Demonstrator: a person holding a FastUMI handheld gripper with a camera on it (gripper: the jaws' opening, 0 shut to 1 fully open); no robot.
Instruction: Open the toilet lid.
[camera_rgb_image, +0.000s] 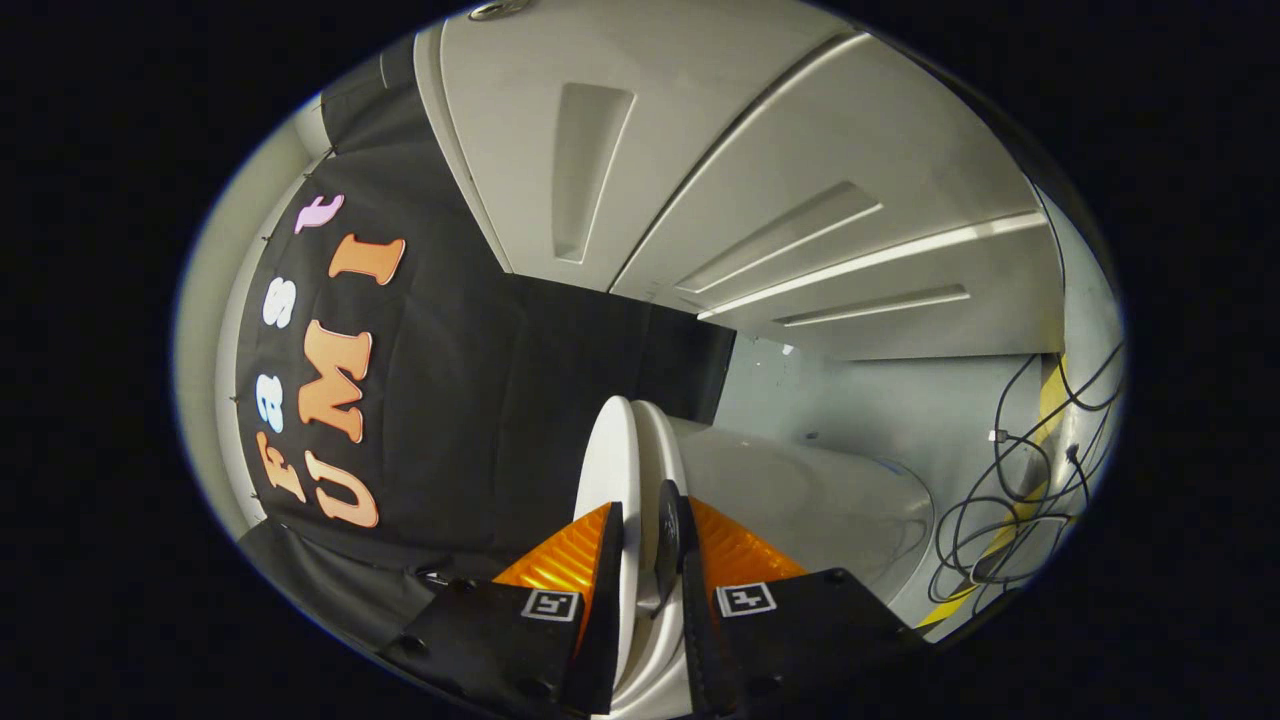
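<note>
Right now my hand-held gripper (645, 530) is narrowed down onto the toilet lid (610, 450), with the thin white edge of the lid running up between the two fingers. One dark pad sits on one face of the lid and the other pad seems to sit in the gap between the lid and the seat ring (662, 445) just beside it. Both pads look to be pressing on the lid, so I would call this a firm pinch rather than a loose bracket, though exact contact at the second pad is hard to make out.

The whole view is rolled over on its side, because I have turned my wrist to line the fingers up with the lid's rim; gripping across the thin edge is the only way two flat pads get any purchase on a broad plate like this. The white toilet bowl (800, 500) bulges out beyond the fingers, and the lid and seat stand close together, barely apart, so I judge the opening has hardly begun.

Beyond the bowl there are grey panels (760, 170) and a tangle of black cables (1010, 490) lying on the floor (880, 400) near a yellow stripe, well clear of my swing path
</note>
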